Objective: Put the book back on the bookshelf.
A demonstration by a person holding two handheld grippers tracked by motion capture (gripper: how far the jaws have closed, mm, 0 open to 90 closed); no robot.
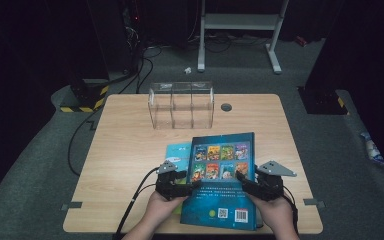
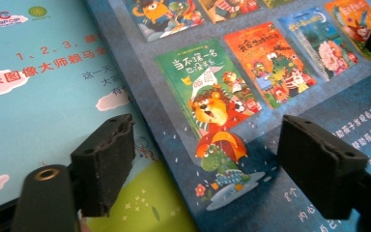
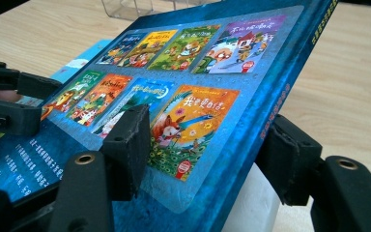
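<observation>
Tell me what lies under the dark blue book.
Under the dark blue book, a light blue book pokes out at its left edge, lying on the table. How far that book reaches underneath is covered.

2 books (image 1: 223, 175), 1 clear organizer (image 1: 181, 105), 2 grippers (image 1: 172, 181)

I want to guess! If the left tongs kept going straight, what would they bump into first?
Most likely the dark blue book: its back cover lies right ahead between the left tongs, though the depth is hard to judge.

A dim lab: light wooden table (image 1: 130, 145) on grey carpet, black cables (image 1: 80, 135), white metal stand (image 1: 240, 22) behind.
</observation>
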